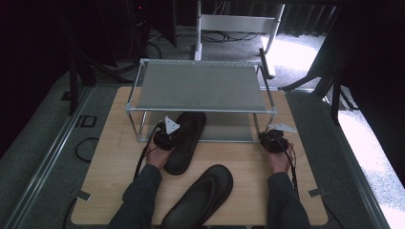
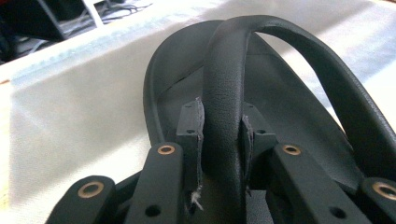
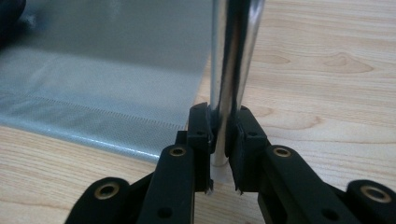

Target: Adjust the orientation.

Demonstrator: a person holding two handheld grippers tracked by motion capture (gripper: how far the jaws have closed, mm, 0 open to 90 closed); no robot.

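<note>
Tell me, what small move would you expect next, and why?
Probably the left gripper pushes the flip-flop farther onto the shoe rack's lower shelf. Its jaws pinch the strap, the toe is already under the rack, and the right gripper clamps the rack's leg, steadying it.

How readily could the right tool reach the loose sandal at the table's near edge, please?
Probably not right away: the right tool is shut on the rack's front leg. Once it lets go, bare table lies between it and the loose sandal.
</note>
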